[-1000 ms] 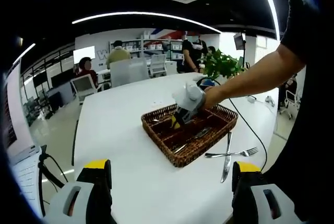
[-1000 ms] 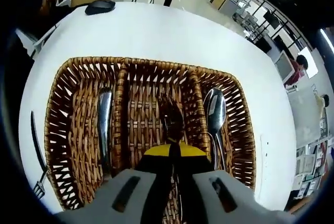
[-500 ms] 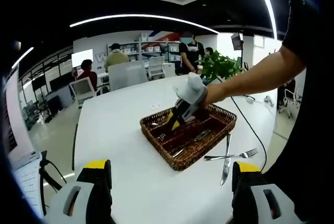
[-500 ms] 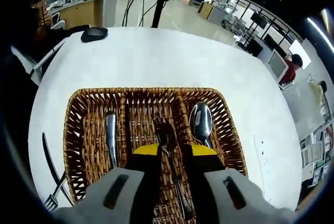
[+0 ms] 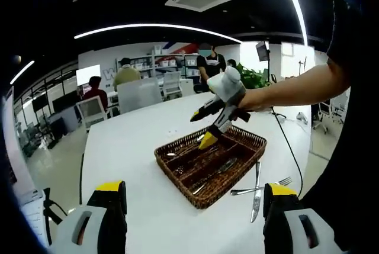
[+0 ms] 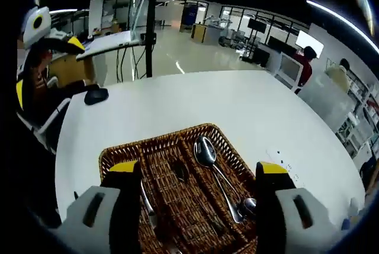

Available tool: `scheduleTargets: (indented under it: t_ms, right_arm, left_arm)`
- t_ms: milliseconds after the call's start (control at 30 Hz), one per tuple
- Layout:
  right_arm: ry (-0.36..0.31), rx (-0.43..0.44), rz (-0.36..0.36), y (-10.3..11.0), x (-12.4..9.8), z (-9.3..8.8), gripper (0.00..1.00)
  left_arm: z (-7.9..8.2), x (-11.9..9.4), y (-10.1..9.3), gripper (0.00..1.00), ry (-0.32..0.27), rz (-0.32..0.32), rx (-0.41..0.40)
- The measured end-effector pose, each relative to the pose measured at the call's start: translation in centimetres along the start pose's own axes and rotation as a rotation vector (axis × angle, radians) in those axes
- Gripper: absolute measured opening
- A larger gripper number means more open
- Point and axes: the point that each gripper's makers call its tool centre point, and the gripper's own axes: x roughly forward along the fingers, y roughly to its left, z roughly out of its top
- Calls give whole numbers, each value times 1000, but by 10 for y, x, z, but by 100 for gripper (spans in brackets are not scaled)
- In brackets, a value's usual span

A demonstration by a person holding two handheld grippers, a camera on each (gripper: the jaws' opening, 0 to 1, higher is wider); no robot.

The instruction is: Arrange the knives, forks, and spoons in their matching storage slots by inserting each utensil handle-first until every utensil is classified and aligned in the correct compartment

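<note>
Basket mid-table; knife crossing fork just right of it.

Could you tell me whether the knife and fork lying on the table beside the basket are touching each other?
Touching: the left gripper view shows the knife lying crossed over the fork on the white table.

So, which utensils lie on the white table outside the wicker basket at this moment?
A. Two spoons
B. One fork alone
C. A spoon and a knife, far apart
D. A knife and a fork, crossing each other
D: in the left gripper view, a knife and a fork lie crossed on the white table, beside the wicker basket.
</note>
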Motion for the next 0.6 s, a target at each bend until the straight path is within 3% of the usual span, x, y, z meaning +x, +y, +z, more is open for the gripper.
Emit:
scheduleTargets:
  t_ms: [200,300,600]
  right_arm:
    - [-51,97,-70,-15,-42,0,98]
    - [-47,148,-133,-23,-61,-9,99]
    - [-106,232,-179,-13,-126,-30,99]
  left_arm:
    - [16,11,1,100,-34,-21,-2]
    - [23,15,1,100,-47,-29,-3]
    - [37,27,-10,100,-64,-56,9]
